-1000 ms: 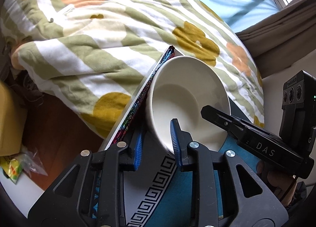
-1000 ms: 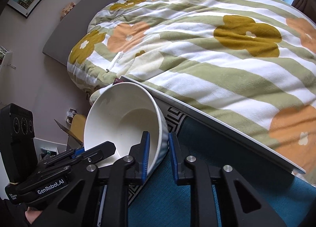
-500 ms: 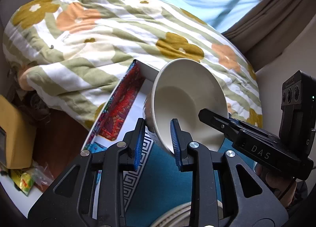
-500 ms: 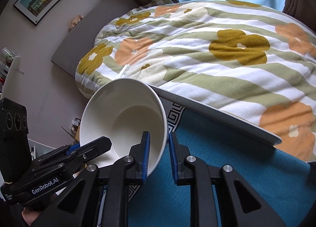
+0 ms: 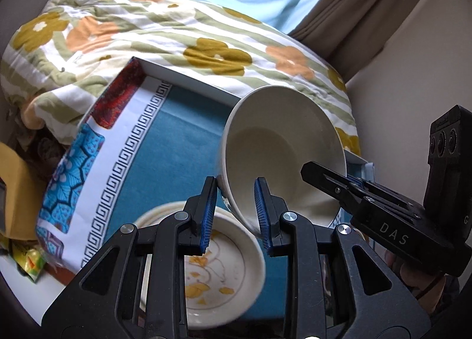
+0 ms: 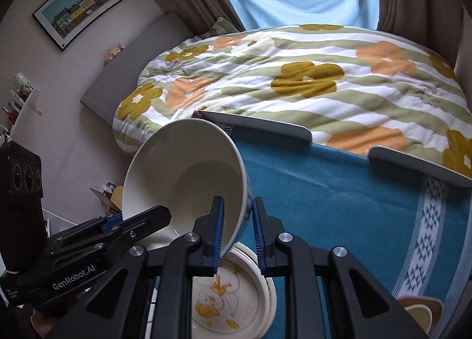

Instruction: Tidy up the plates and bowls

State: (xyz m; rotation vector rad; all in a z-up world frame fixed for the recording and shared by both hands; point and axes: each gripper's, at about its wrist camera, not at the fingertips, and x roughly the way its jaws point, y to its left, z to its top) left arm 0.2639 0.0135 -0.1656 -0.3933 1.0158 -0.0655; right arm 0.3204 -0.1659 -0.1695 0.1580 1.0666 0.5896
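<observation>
The left gripper (image 5: 236,215) pinches the near rim of the plain cream ceramic bowl (image 5: 283,153); the right gripper (image 6: 237,228) pinches the rim at another point. Gripping two points of the rim probably steadies the tilted bowl (its opening faces both cameras). The bowl hangs clear above a stack of cream plates with yellow leaf motifs (image 5: 224,262), which rests near the front edge of the table. A teal tablecloth with a white key-pattern border (image 5: 177,144) covers the table. Beyond its far edge lies a bed with a striped floral duvet (image 6: 295,79), under a curtained window.
</observation>
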